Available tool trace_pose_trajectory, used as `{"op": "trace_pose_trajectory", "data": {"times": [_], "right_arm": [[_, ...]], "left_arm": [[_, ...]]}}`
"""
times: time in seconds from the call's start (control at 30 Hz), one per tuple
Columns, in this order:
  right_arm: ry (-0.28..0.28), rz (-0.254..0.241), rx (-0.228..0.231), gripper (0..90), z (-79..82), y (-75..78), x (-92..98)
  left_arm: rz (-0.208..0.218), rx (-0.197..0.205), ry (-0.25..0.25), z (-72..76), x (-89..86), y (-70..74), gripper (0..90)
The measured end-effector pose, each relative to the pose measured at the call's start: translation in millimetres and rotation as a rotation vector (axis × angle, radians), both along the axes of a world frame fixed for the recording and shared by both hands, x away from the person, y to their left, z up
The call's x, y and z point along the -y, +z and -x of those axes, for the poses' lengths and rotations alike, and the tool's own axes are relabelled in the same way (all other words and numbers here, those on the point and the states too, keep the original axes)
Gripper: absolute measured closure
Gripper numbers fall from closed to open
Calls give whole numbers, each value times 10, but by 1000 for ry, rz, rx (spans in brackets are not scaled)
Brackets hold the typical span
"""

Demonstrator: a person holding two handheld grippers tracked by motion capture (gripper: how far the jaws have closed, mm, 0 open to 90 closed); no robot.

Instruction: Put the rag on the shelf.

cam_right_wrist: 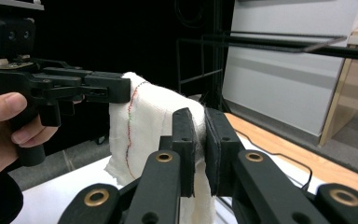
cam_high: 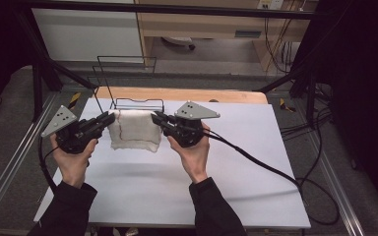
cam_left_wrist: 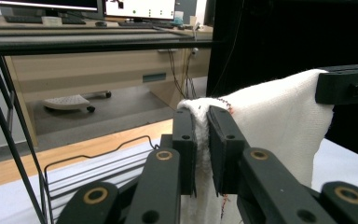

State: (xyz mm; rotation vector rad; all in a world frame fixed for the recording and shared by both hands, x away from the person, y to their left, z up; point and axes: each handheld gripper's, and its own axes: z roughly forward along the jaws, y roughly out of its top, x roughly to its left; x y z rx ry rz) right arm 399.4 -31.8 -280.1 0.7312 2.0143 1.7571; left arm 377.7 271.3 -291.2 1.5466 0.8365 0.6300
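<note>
A white cloth [cam_high: 134, 131] with a thin red stitched line hangs stretched between my two grippers, above the white table [cam_high: 177, 182]. My left gripper [cam_high: 109, 118] is shut on the cloth's upper left corner. In the left gripper view its jaws pinch the white cloth [cam_left_wrist: 270, 116] at the corner, left gripper [cam_left_wrist: 202, 154]. My right gripper [cam_high: 156, 118] is shut on the upper right corner. In the right gripper view the white cloth [cam_right_wrist: 144, 121] is clamped between the jaws of the right gripper [cam_right_wrist: 199, 149], and the other gripper holds the far corner.
A black wire rack [cam_high: 128, 83] stands just behind the cloth at the table's far side, near a wooden edge strip [cam_high: 226, 95]. A black cable [cam_high: 275, 172] trails from the right gripper across the table to the right. Dark frame bars surround the table.
</note>
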Motion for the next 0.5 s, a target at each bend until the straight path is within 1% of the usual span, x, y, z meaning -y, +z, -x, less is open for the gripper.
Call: {"op": "trace_pose_trajectory", "data": {"times": [0.07,0.17,0.27,0.3,0.37,0.4,0.43,0.5], "right_arm": [[-3,0,10,835,-14,38,-14],[-5,-3,17,835,-27,70,-27],[-12,-6,28,836,-50,126,-47],[-13,-5,33,836,-56,143,-54],[-13,-5,40,835,-69,183,-64],[-15,-8,47,836,-78,203,-67],[-17,-11,51,836,-85,223,-69],[-23,-15,61,836,-101,259,-75]], "left_arm": [[1,10,10,-14,-10,36,813],[7,17,14,-25,-16,73,813],[15,29,17,-54,-24,147,814],[15,29,17,-54,-24,147,814],[26,38,17,-79,-42,201,814],[26,38,17,-79,-42,201,814],[37,46,17,-94,-47,236,814],[39,51,19,-102,-45,253,814]]}}
